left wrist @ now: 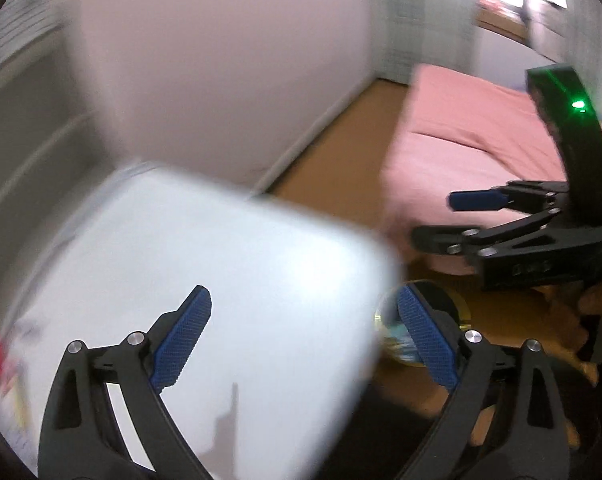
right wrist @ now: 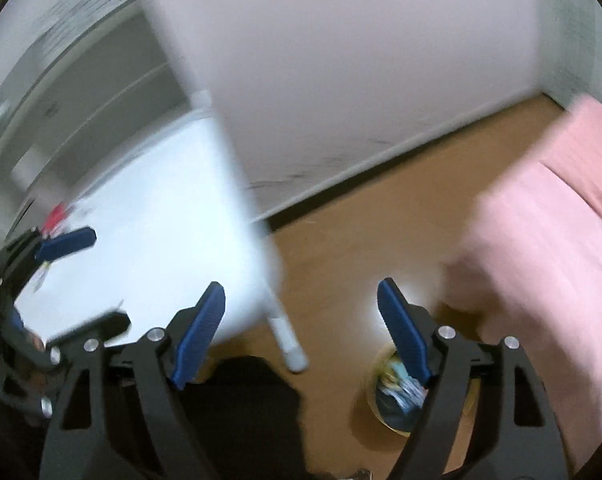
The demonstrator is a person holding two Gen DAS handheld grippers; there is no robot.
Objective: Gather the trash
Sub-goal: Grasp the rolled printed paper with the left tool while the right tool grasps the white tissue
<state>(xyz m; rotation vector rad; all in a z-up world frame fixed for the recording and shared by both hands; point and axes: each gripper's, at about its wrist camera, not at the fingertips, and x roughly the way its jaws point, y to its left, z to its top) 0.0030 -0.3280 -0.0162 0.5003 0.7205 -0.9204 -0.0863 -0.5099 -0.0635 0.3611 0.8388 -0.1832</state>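
Blue-padded, both the left claw [left wrist: 303,338] and right claw [right wrist: 301,334] gape empty above the floor, the trash lying in the round bin [right wrist: 397,394] beside the white counter [right wrist: 153,248], whose leg a blurred swing might clip.

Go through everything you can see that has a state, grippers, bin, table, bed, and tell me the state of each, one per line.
left gripper: open, nothing between the pads.
right gripper: open, nothing between the pads.
trash bin: on the floor, uncovered, colourful waste inside.
white table: standing, small items at its far left edge, too blurred to name.
pink bed: cover spread flat, nothing visible on it.
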